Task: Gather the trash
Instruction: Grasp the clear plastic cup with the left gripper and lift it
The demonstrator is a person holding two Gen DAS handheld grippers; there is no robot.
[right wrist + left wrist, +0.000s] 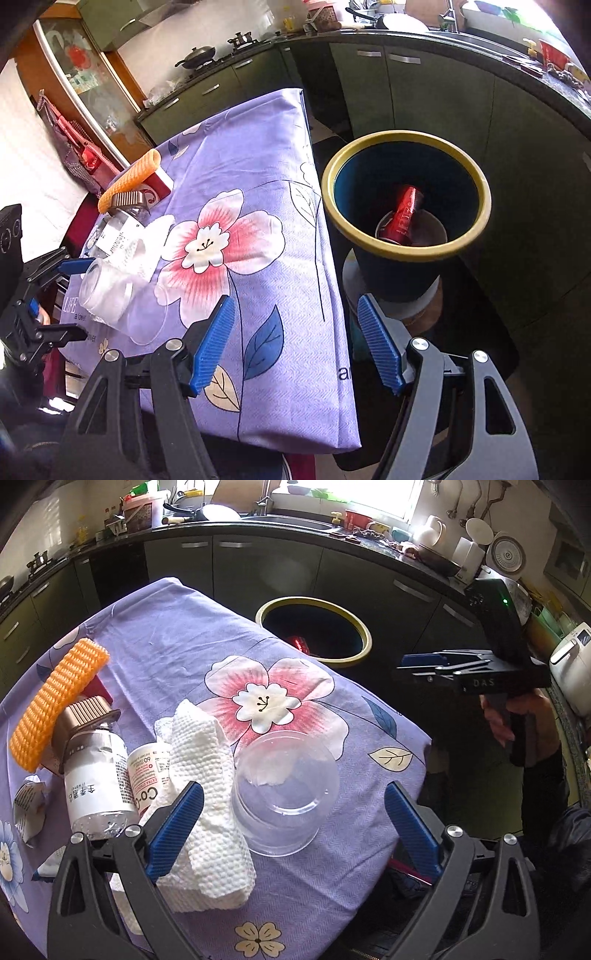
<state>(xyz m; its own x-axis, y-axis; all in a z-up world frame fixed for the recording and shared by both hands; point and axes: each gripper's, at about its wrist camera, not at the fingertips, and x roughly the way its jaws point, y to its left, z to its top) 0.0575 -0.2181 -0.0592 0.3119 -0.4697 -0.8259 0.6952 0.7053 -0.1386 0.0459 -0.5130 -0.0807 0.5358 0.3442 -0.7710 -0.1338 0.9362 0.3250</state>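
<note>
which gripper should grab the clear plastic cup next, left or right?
Left. The left gripper is open and already frames the clear plastic cup, which lies on its side beside the paper towel. The right gripper stands open and empty off the table's edge, next to the trash bin.

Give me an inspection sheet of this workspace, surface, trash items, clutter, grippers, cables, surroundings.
Surface: table under purple floral cloth.
Job's things: clear plastic cup on its side; paper towel; two bottles; orange foam net; bin holding a red can.
Clutter: torn paper scrap.
Grippers: left gripper open over the cup; right gripper open, empty.
Cables: nothing seen.
Surroundings: kitchen counter, dark cabinets.
</note>
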